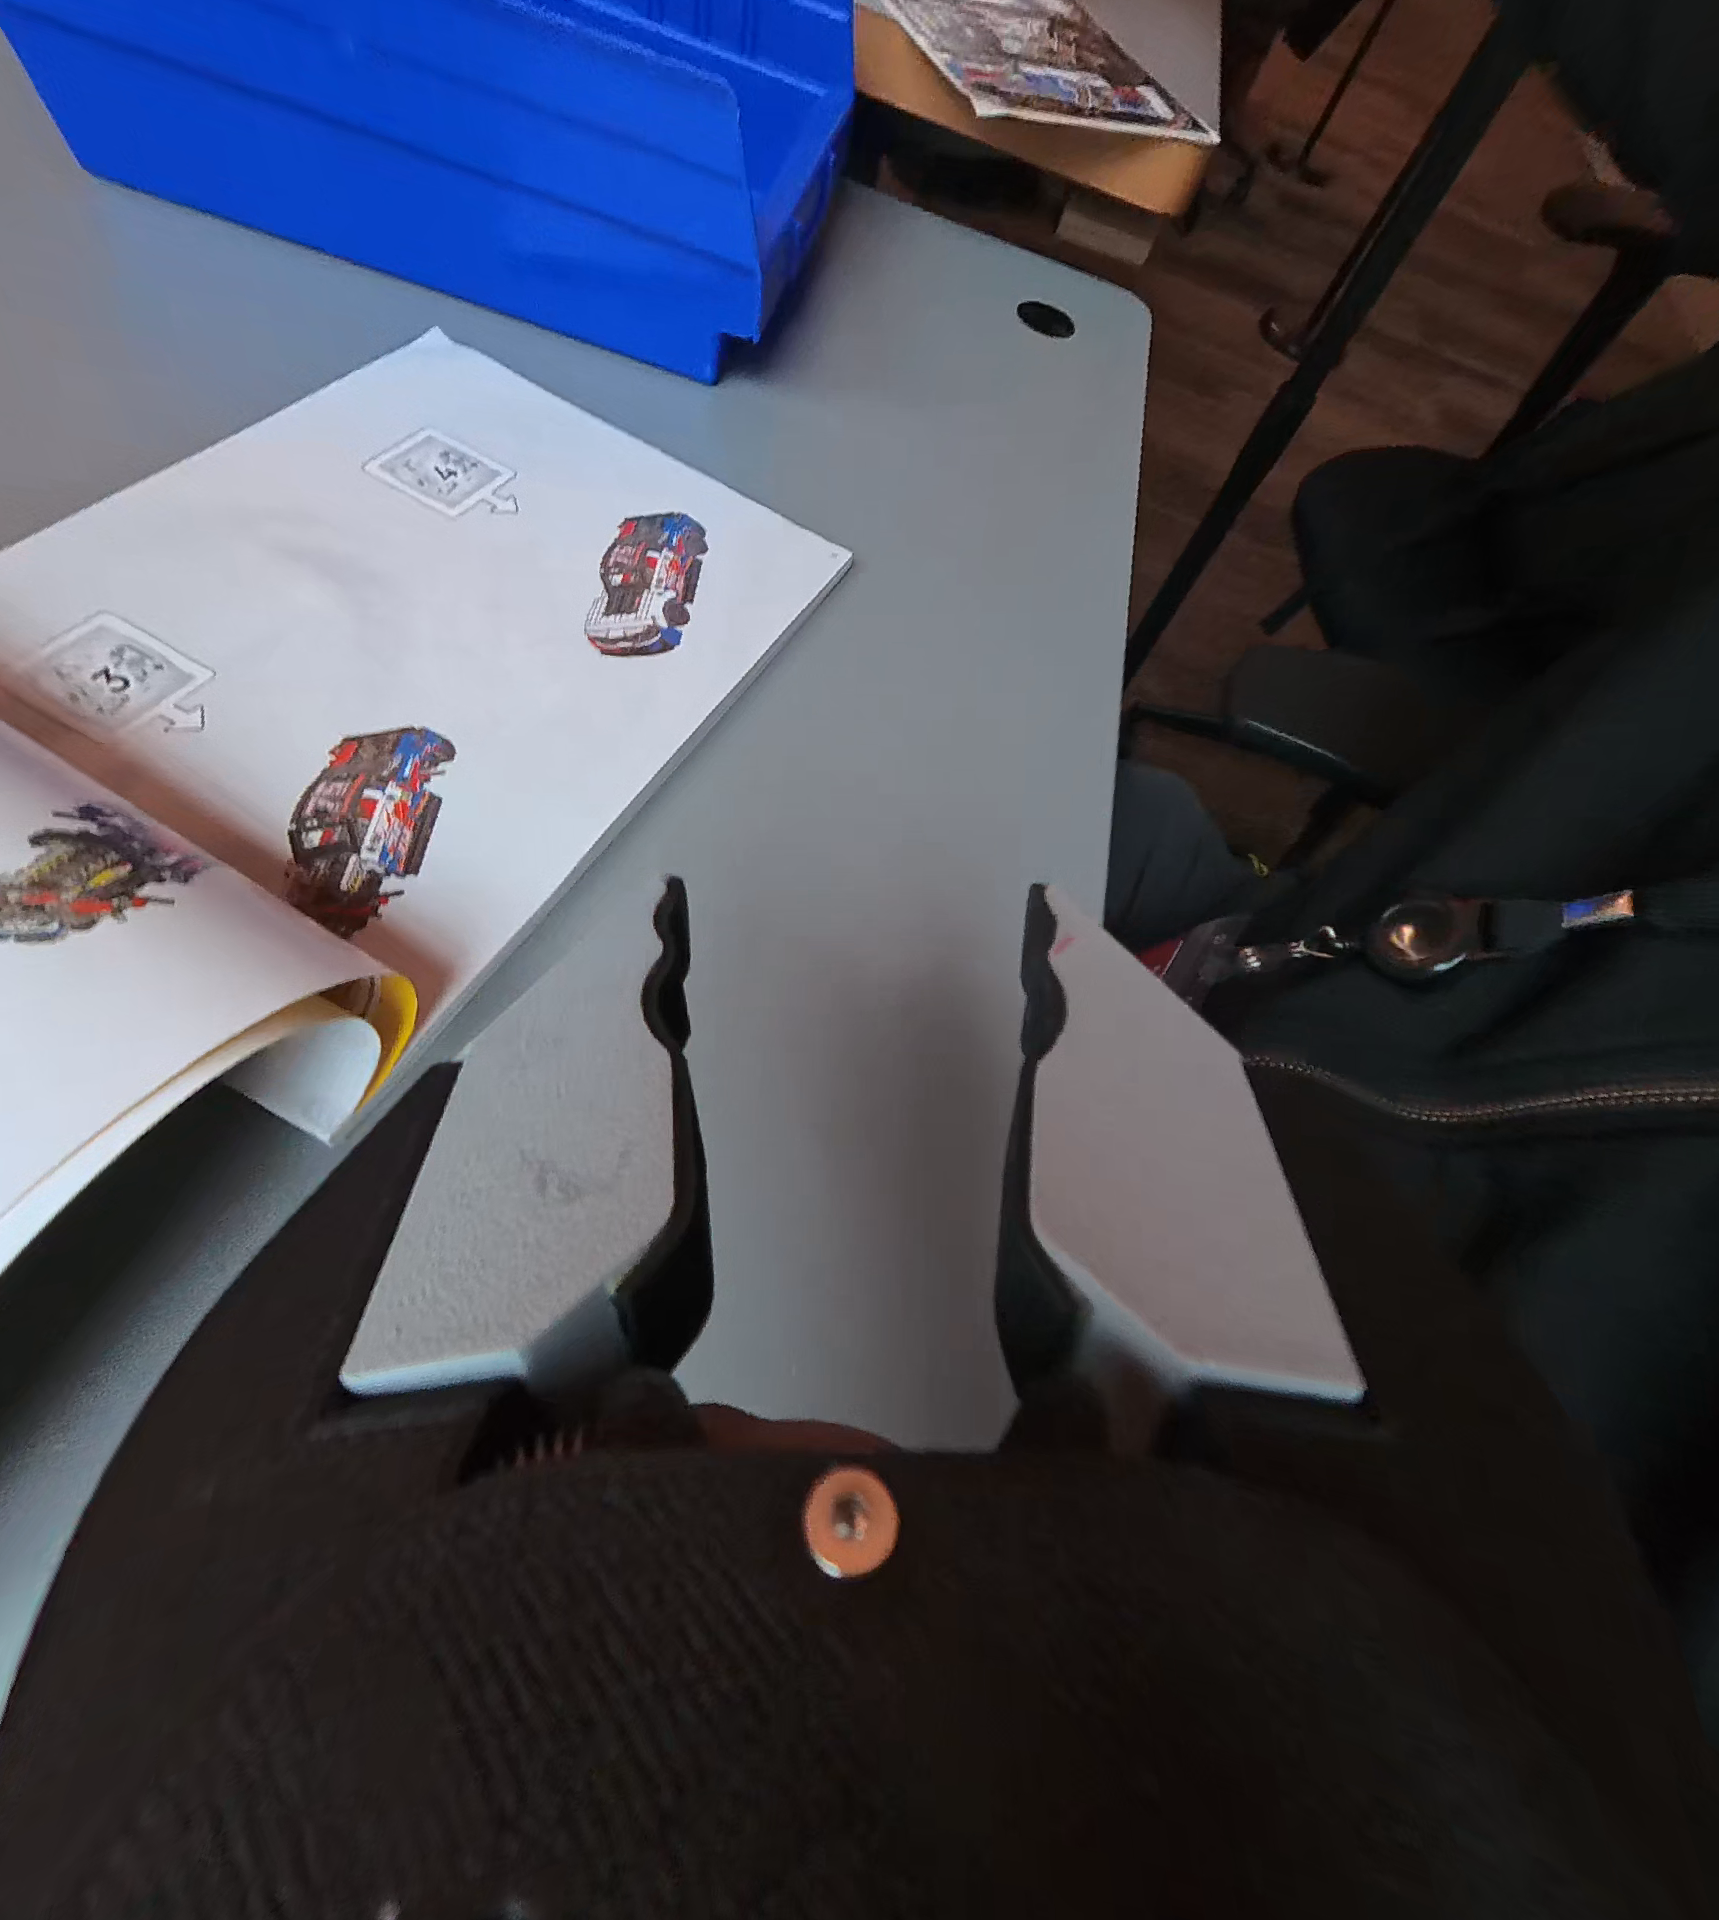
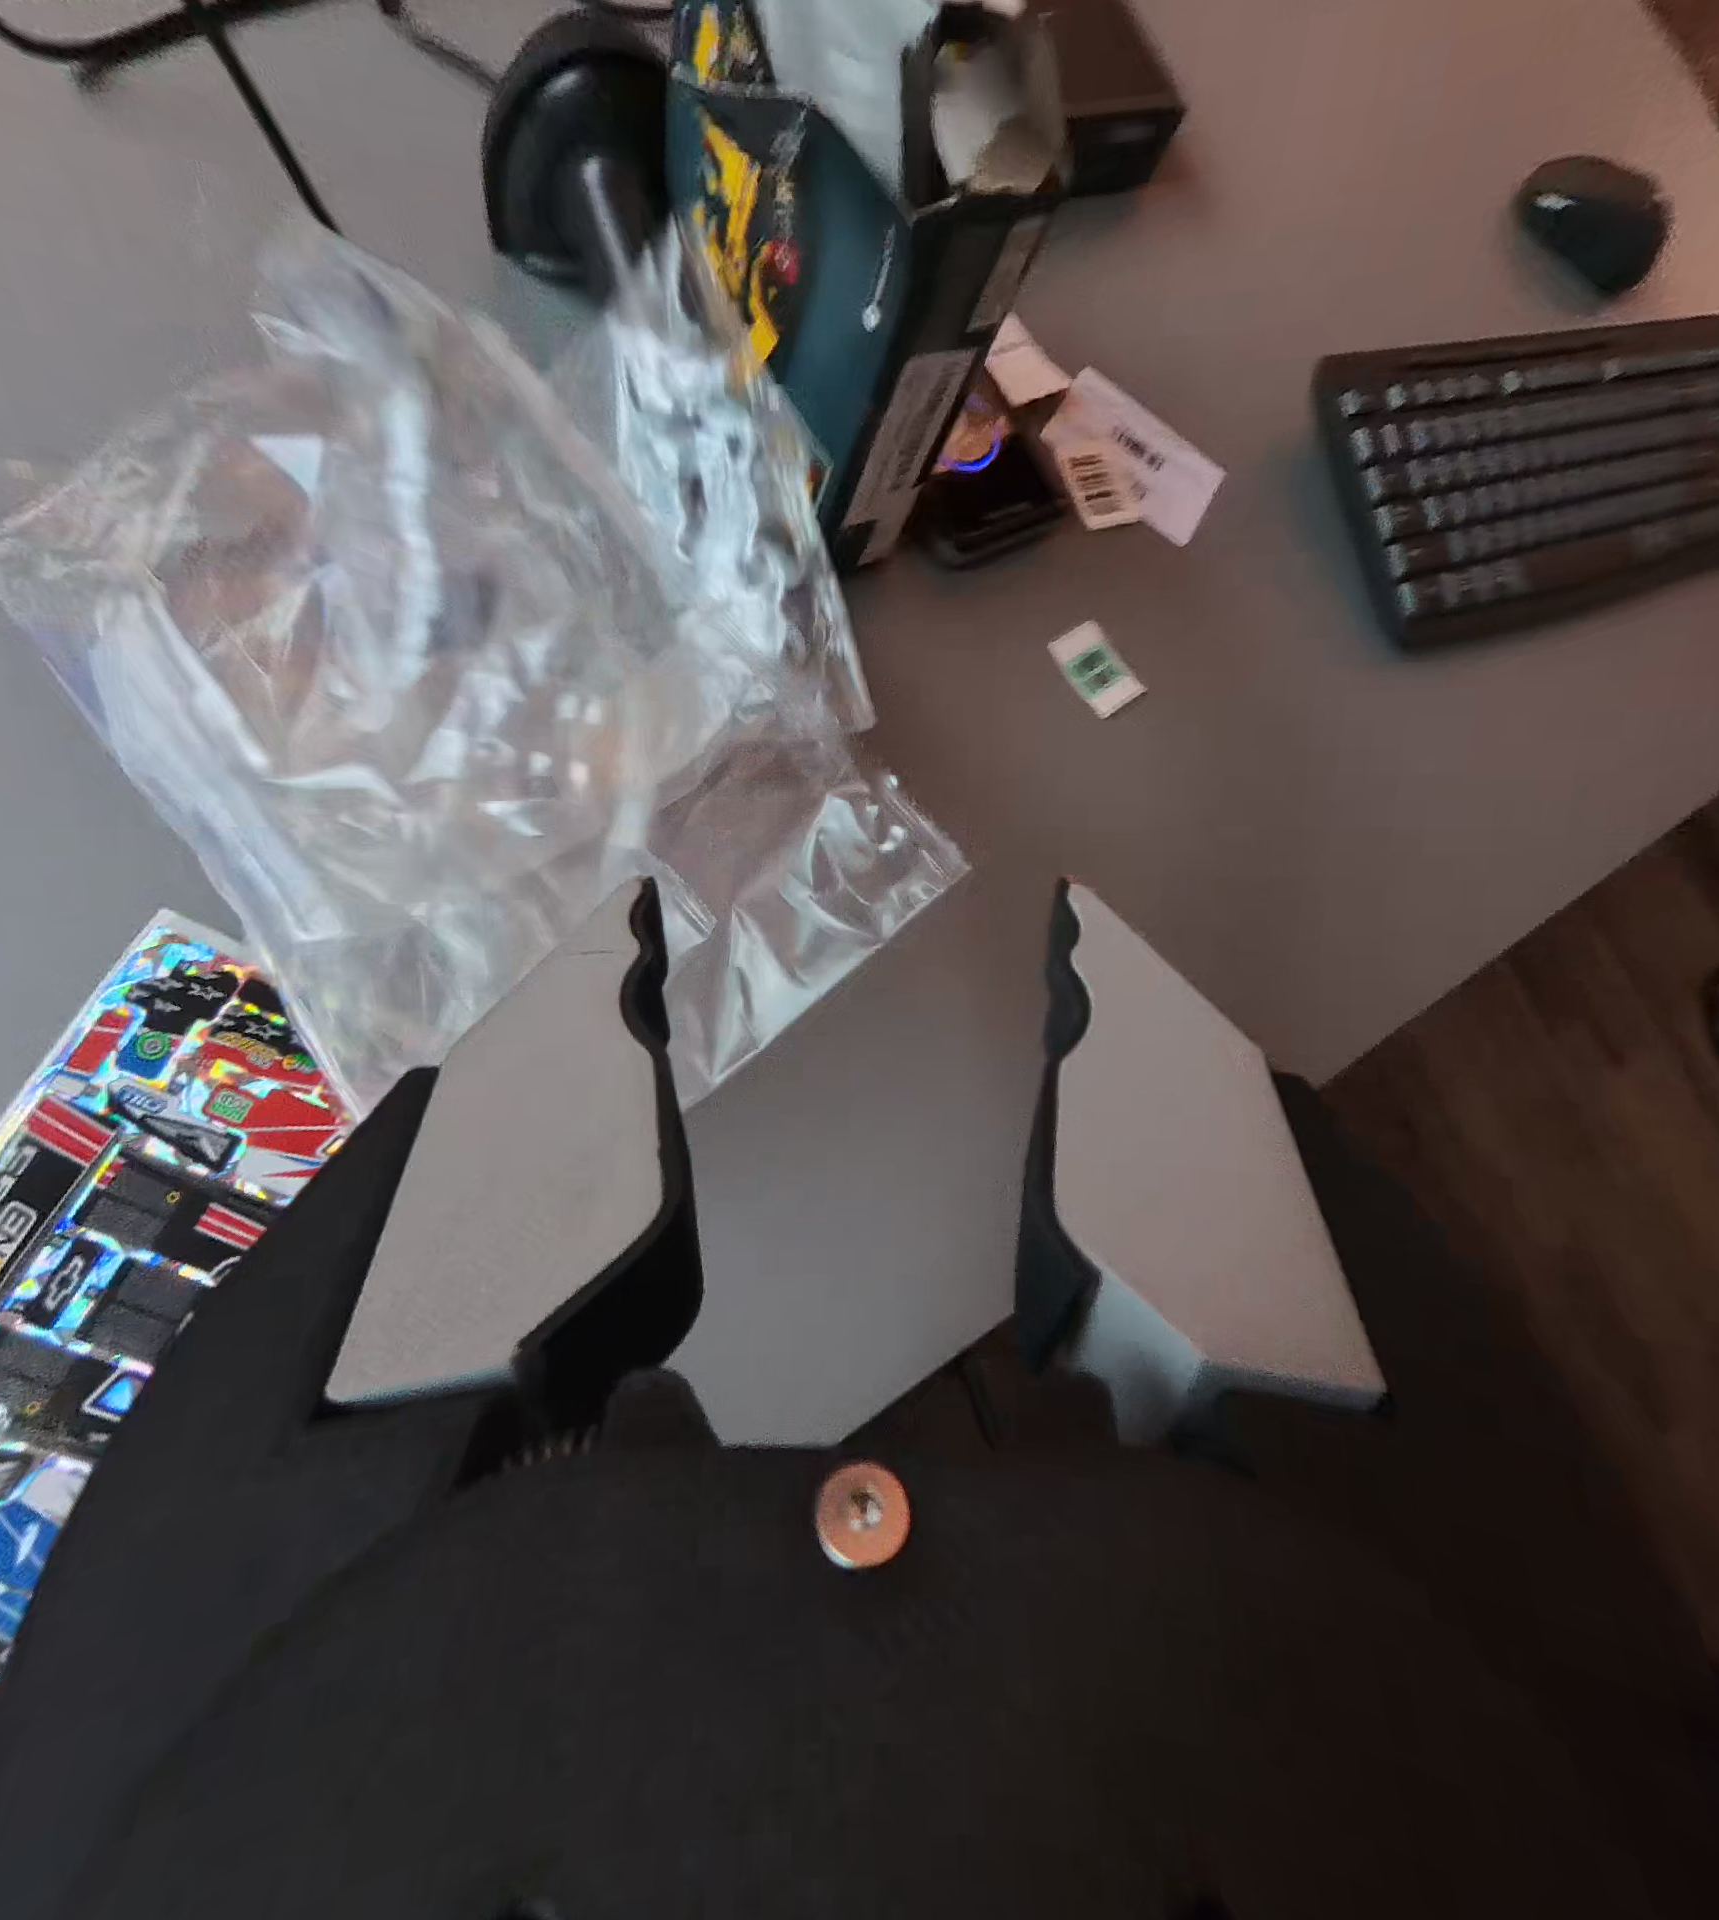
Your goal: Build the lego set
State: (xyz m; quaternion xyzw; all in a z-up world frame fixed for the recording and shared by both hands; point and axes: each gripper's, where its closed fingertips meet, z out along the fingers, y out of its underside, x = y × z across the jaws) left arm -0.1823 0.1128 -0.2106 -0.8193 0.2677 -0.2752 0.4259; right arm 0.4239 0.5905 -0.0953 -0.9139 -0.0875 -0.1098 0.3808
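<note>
In the left wrist view an open white instruction booklet (image 1: 335, 644) with small pictures of a model car lies on the grey table (image 1: 917, 582), left of my left gripper (image 1: 855, 904). The left gripper is open and empty above bare table near its edge. In the right wrist view a heap of clear plastic bags (image 2: 419, 623) lies on the table just beyond my right gripper (image 2: 855, 904), which is open and empty. A shiny sticker sheet (image 2: 96, 1226) lies at the lower left, partly under the gripper body. An opened dark set box (image 2: 834, 260) stands behind the bags.
A blue plastic bin (image 1: 439, 156) stands behind the booklet. A seated person in dark clothes (image 1: 1561, 987) is at the table's right edge. A black keyboard (image 2: 1582, 468), a mouse (image 2: 1593, 218), small paper labels (image 2: 1125, 457) and a round black stand base (image 2: 564, 156) lie farther off. Tip to tip, the grippers are about 80 cm apart.
</note>
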